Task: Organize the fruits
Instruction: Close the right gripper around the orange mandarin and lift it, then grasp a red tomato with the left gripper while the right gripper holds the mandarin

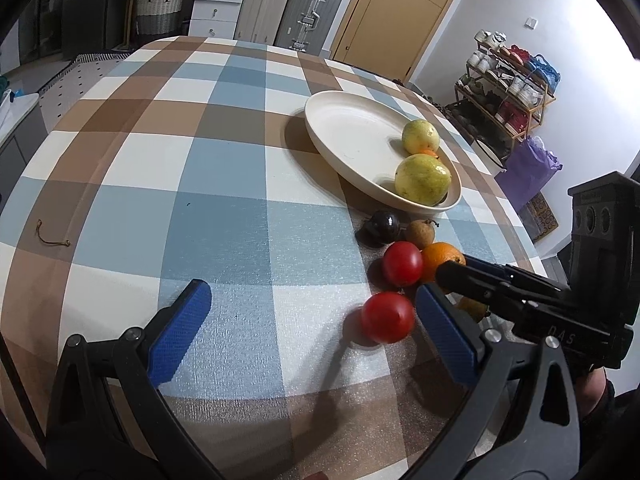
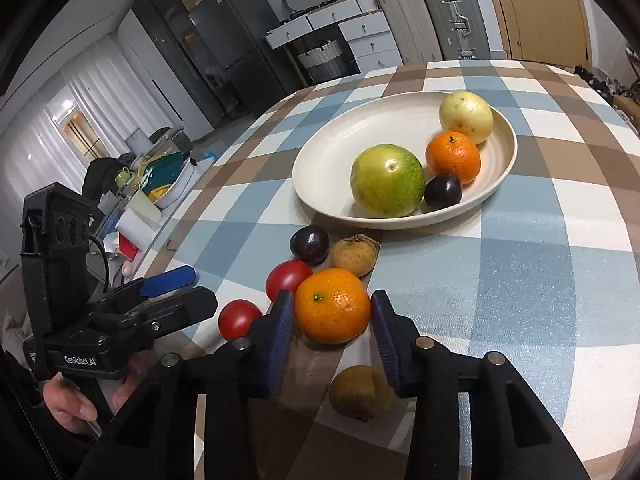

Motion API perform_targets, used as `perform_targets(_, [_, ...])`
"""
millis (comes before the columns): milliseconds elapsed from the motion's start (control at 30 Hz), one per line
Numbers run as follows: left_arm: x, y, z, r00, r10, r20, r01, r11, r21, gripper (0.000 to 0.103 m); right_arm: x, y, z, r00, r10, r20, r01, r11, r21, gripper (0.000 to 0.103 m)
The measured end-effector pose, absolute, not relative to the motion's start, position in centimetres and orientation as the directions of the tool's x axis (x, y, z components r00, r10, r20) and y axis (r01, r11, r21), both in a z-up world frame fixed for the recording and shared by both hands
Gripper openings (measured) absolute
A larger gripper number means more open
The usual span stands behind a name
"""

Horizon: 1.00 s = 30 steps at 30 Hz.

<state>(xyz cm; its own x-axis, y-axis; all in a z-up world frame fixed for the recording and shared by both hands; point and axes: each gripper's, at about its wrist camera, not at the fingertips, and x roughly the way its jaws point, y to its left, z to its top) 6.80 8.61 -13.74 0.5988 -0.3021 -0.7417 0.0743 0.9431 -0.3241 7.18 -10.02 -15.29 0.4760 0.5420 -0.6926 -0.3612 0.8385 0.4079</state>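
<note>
On plate: the plate (image 2: 320,184) holds two green fruits, an orange (image 2: 453,157) and a dark plum.
Left on table: seven pieces beside it.
Right tongs (image 2: 332,314): pads closed against a loose orange (image 2: 332,306), not yet lifted.
Left tongs (image 1: 310,330): wide open, holding nothing, beside a tomato (image 1: 387,317).

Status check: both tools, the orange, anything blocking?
Right tool closed around table orange. Left tool open, empty, beside a tomato. Path to plate clear.
</note>
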Motion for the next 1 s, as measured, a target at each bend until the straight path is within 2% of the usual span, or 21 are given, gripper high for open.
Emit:
perform_targets(433, [6.9,6.3,-13.9,0.563,-0.319,-0.763,0.131,0.945,-0.298,0.102,5.9,-13.0,-13.7,0.538,0.582,-0.61,-0.348,0.812,0.468,0.04])
perform_targets(600, [7.1,4.5,-14.5,0.553,-0.25,-0.795,0.15,0.968,-0.2,0.102,5.6,-13.2,-13.4,0.545,0.592,-0.595,-0.362,0.805,0.47,0.04])
perform_targets(733, [7.3,4.0,-14.7,0.55,-0.241,-0.799,0.154,0.97,-0.187,0.101,5.6,-13.6,-13.5,0.547,0.595,-0.589,-0.359,0.802,0.477,0.04])
perform_targets(933, [7.3,3.4,-14.3,0.568,-0.251,-0.784,0.191,0.967,-0.171,0.096,5.8,-14.7,-13.6,0.559,0.588,-0.585,-0.338,0.805,0.487,0.04])
perform_targets(1000, [7.4,3.2,-14.4,0.56,-0.26,-0.787,0.202,0.964,-0.175,0.086,5.8,-15.1,-13.7,0.562,0.587,-0.583,-0.331,0.805,0.492,0.04])
